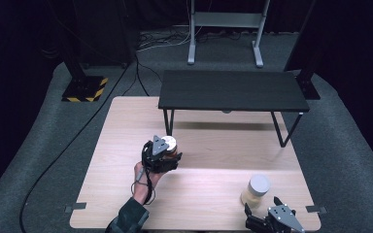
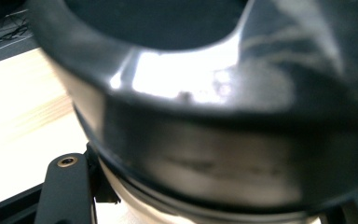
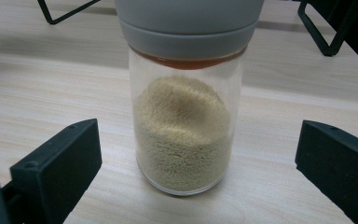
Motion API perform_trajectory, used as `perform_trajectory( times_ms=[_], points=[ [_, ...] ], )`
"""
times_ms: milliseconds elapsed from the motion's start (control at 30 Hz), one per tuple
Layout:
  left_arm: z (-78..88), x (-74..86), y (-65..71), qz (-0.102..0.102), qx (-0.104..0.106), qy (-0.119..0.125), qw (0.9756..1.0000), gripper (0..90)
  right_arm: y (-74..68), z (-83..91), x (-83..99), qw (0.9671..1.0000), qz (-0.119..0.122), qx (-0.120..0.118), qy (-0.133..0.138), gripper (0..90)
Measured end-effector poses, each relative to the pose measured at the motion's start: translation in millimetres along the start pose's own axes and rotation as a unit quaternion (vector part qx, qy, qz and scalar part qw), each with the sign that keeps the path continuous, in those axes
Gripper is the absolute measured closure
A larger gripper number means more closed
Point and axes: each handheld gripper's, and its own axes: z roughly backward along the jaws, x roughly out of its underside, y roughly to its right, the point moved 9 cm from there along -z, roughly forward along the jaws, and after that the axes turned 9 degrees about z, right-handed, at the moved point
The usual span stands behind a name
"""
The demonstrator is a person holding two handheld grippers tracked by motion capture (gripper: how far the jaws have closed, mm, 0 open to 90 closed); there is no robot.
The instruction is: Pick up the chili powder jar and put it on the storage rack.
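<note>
Pale light-wood table top [image 1: 126,145] with faint grain lines, matte black low shelf board [image 1: 230,91] on thin black legs. Clear glass jar [image 3: 184,130] has a grey lid, an orange ring just under it and beige grains inside. Yellow-and-black hazard stripes mark the black stand base [image 1: 85,89] on grey carpet.

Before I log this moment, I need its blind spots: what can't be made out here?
- Jar in the left claw: high view, contents hidden by the claw's body and grey plate.
- The same jar's lid: left gripper view, blurred, too close.
- Right claw: high view, cut off by the bottom edge.
- Grain jar: right gripper view, lid top cut off by the upper edge.
</note>
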Motion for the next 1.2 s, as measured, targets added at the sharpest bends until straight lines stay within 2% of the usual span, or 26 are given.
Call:
perform_trajectory(
  times_ms=[200, 333, 967, 1200],
  points=[
    [-4.6, -3.0, -1.5, -0.001, 0.001, -0.005, 1.0, 31.2, -1.3, -0.6, -0.3, 1.0, 0.001, -0.001, -0.001, 0.0],
    [-7.4, -4.7, -4.0, 0.008, 0.005, -0.002, 1.0, 31.3, -1.5, -1.4, 0.0, 1.0, 0.002, -0.002, -0.002, 0.0],
    [-12.4, -19.6, -12.3, 0.003, -0.001, -0.011, 0.9999, 31.2, -5.6, -4.9, -0.4, 0.9999, 0.007, -0.01, -0.007, 0.0],
    [-14.6, -31.0, -13.6, -0.014, -0.007, -0.015, 0.9998, 31.3, -4.1, -4.0, -0.3, 0.9999, 0.005, -0.008, -0.007, 0.0]
  ],
)
